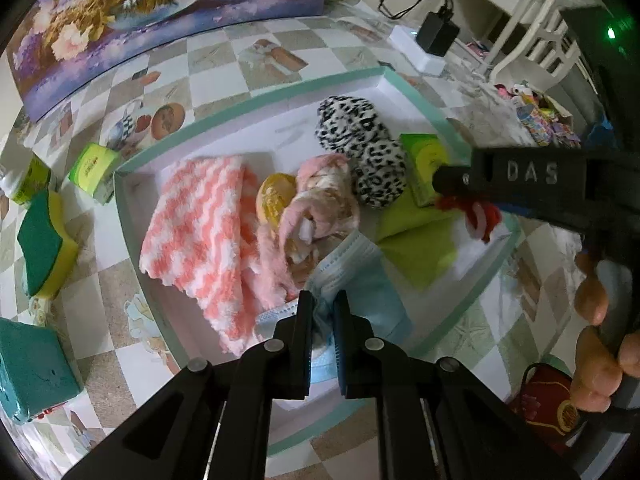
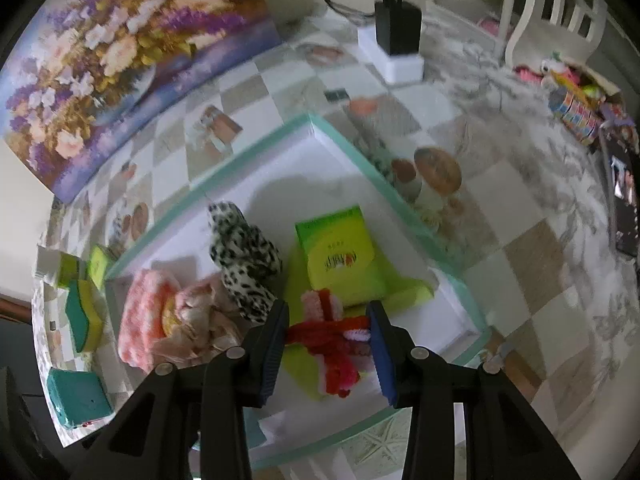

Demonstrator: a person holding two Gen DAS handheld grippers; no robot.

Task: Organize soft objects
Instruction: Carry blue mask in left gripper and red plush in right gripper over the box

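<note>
A white box with a mint rim [image 1: 256, 102] [image 2: 260, 140] holds soft things: a pink-and-white checked cloth [image 1: 200, 232] [image 2: 138, 316], a pink fluffy item [image 1: 320, 200], a leopard-print plush [image 1: 360, 148] [image 2: 244, 256], a lime cloth [image 1: 420, 236] and a blue face mask [image 1: 360, 280]. My left gripper [image 1: 323, 340] is shut on the face mask over the box's near side. My right gripper [image 2: 328, 340] [image 1: 460, 188] holds a red-and-pink yarn piece [image 2: 332, 340] [image 1: 482, 216] between its jaws above the lime cloth.
A green tissue pack [image 2: 340, 256] [image 1: 424, 164] lies in the box. Outside on the checked tablecloth are a green-yellow sponge [image 1: 44, 244], green packs [image 1: 94, 166], a teal box [image 1: 32, 372], a flower painting [image 1: 140, 20], and a black charger [image 2: 398, 28].
</note>
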